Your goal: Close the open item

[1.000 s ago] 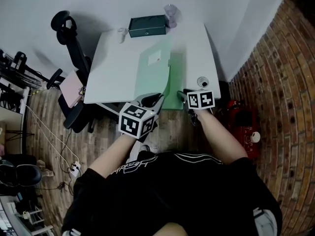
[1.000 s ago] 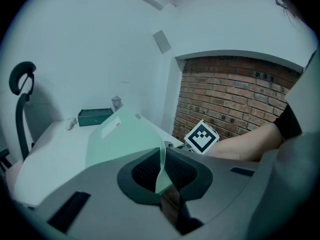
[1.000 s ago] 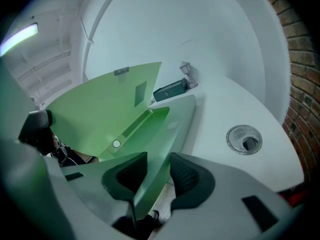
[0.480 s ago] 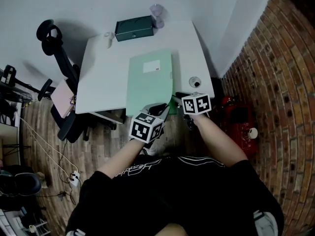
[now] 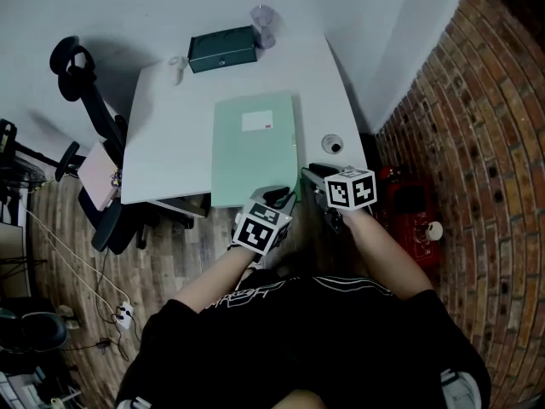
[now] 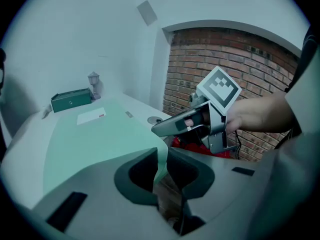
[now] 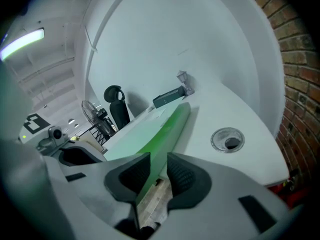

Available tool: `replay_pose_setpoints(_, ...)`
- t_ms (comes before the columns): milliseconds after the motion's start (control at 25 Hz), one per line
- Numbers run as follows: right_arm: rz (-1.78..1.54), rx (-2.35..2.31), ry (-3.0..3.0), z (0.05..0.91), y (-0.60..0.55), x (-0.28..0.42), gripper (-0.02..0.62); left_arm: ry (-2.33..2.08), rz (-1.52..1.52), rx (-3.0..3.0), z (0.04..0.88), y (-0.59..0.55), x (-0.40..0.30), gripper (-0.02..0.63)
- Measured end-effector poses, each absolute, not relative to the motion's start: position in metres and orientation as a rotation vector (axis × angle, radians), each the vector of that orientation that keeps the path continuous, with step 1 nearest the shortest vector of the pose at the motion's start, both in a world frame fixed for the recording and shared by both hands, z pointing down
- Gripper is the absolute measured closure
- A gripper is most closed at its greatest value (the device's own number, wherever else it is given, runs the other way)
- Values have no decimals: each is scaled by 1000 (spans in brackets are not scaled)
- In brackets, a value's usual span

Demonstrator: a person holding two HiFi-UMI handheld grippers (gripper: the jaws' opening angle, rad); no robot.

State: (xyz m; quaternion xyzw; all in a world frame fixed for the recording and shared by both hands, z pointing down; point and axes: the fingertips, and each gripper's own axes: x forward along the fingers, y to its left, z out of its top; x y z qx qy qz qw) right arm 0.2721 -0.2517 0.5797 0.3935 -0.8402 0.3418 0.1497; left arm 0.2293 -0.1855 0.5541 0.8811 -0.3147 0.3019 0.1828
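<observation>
A white tabletop (image 5: 170,135) is standing against a white wall (image 5: 102,7) at twelve o'clock. A brick wall (image 5: 485,143) is running along three o'clock. A black office chair (image 5: 66,60) is sitting at ten o'clock on the wooden floor (image 5: 162,245).

The person wears a black short-sleeved top (image 5: 298,348) with white lettering and thin white stripes near its upper edge; it fills the lower part of the head view. The left gripper (image 5: 277,196) is pale grey and carries a white cube (image 5: 262,227) printed with black square markers. The right gripper (image 5: 312,174) is built the same, with a bare metal bracket (image 6: 220,139) under its cube. Both have dark, textured pads (image 7: 182,176) set in grey jaws.
</observation>
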Motion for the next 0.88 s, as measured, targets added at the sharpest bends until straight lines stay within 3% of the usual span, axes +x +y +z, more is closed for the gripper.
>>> replay_pose_setpoints(240,1024,1183,-2461,569,-248,287,477,-740,1010,2500,572,-177,240,486)
replay_pose_setpoints(440,1024,1215,-2467,562,-243,298,470,-660,936,2434,574,-176,244,478)
replay_pose_setpoints(680,1023,1212,-2512,547,-235,299,462,-592,904,2476,566,-171,251,373)
replay_pose_setpoints(880,923,1136,-2619,511,-216,288,455,-619,797,2529,538,-171,242,342)
